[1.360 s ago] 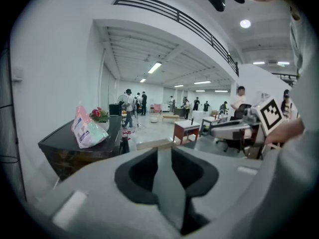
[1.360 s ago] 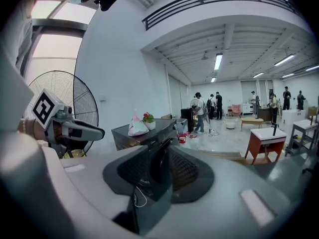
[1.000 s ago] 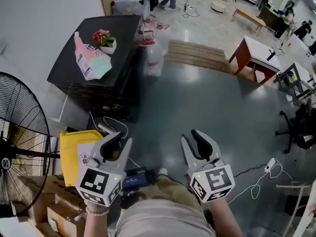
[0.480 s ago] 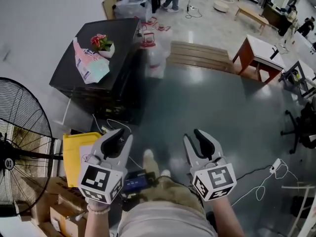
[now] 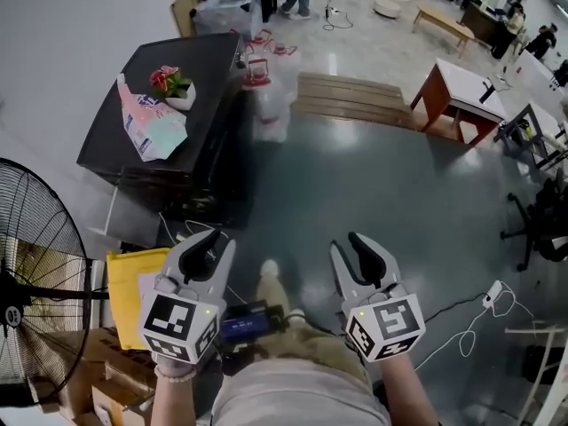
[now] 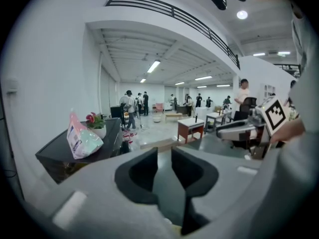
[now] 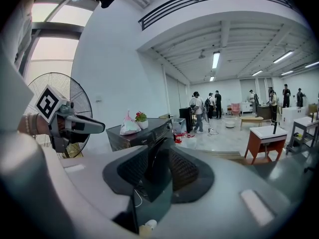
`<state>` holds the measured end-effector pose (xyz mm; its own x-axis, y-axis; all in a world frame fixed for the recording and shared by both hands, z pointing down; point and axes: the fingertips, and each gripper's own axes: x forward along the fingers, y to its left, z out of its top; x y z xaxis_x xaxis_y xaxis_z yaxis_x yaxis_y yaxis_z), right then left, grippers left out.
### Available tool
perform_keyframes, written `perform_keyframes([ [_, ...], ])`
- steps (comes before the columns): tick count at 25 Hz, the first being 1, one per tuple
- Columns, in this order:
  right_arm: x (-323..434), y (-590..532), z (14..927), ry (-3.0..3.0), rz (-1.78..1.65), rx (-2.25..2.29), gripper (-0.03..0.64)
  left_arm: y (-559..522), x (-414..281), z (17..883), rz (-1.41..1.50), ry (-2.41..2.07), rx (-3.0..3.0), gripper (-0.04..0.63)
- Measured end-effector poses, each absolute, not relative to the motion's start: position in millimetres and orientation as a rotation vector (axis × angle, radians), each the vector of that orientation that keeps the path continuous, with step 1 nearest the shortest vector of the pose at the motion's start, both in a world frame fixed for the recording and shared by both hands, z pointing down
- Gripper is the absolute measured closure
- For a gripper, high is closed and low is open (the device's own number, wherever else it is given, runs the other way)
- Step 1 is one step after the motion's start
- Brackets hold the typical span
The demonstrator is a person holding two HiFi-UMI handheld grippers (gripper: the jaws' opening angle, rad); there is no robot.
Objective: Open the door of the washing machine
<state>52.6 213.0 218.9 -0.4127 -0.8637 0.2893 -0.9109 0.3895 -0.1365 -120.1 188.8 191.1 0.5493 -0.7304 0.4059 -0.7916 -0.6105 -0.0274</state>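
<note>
**Both grippers empty, well short of the washing machine**

1. Floor (image 5: 382, 193): dark and glossy. The person stands on it, both grippers held out in front.
2. Washing machine (image 5: 204, 65): a black cabinet against the white wall, ahead and to the left of the person, well apart from both grippers. Its front is in shadow, so the state of the door cannot be told.
3. Fan (image 5: 35, 264): a large round cage at the far left, near the left gripper.
4. Yellow bin (image 5: 124, 282): on the floor between the fan and the left gripper.
5. Left gripper (image 5: 216, 242): fingers apart, nothing between them.
6. Right gripper (image 5: 348, 243): fingers apart, nothing between them, level with the left.
7. Bag (image 5: 146, 122): pink and green, lying on the machine's top.
8. Potted flower (image 5: 170, 85): just beside the bag, also on the top.
</note>
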Motion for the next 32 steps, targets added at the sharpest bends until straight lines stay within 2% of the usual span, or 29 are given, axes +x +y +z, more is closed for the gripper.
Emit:
perform_keyframes([
  [32,14.9,46.2,240.1,-2.358,0.466,1.620,0.503,10.6,-146.1,227.8,0.593,-1.140,2.645,0.517],
])
